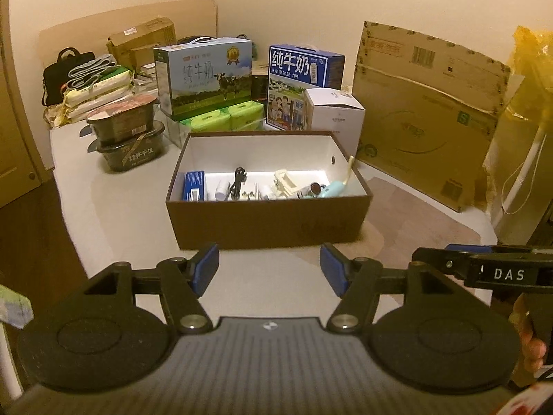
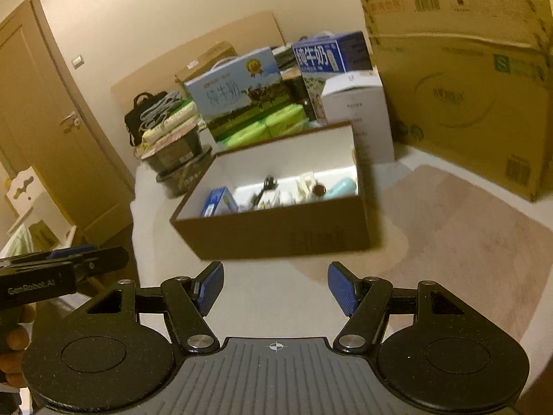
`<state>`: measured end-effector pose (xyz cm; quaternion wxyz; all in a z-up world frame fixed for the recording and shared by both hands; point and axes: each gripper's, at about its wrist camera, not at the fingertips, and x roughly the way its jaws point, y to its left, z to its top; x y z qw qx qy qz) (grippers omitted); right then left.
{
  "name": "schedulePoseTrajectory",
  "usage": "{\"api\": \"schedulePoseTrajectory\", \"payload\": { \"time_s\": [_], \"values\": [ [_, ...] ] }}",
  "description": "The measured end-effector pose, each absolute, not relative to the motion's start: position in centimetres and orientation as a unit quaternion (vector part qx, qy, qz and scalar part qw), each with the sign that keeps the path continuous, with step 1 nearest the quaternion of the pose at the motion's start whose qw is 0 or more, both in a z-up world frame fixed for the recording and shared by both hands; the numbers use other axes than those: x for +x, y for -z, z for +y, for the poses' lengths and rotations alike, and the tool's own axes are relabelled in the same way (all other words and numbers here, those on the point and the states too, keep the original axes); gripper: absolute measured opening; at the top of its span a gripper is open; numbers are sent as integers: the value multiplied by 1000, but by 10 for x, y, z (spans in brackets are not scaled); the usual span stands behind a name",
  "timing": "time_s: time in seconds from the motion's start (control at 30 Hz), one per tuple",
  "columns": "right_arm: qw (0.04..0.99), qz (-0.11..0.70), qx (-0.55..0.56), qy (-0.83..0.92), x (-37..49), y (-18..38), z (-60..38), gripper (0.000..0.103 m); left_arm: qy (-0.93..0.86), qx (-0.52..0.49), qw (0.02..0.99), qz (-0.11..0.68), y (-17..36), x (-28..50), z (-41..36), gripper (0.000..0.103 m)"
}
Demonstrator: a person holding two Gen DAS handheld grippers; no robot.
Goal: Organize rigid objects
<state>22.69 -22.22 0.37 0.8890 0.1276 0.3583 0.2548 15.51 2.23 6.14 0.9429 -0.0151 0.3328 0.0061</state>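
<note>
Left gripper first: blue fingers spread wide, nothing between them, hanging over bare pale bench. Right gripper the same, fingers apart and empty, short of the box. Each one shows at the edge of the other's view, side by side.

Just ahead of both sits the brown box, lid off, white inside. The small rigid things lie along its floor: a blue packet at the left end, a black cable, a white tube, a cream plastic piece, a small dark bottle and a pale blue item leaning at the right wall.

Behind the box: two milk cartons, green packs, a white carton. Stacked dark tubs stand left; a big flat cardboard leans right.
</note>
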Motion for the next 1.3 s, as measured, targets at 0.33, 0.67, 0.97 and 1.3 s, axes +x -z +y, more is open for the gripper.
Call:
{"api": "schedulePoseTrajectory", "payload": {
  "time_s": [0.33,0.67,0.97,1.3],
  "values": [
    [889,356,104,-269,188,-4,-233,67,-26,-31,938,343,-52,108,8,62],
    [887,366,69,-275,155,6,-230,67,-33,-17,936,350,-35,74,-4,62],
    [890,365,80,-261,118,23,-226,67,-5,-2,931,364,-15,53,-1,62],
    [890,376,49,-254,89,33,-219,67,-1,-13,929,370,-3,29,2,62]
  ]
}}
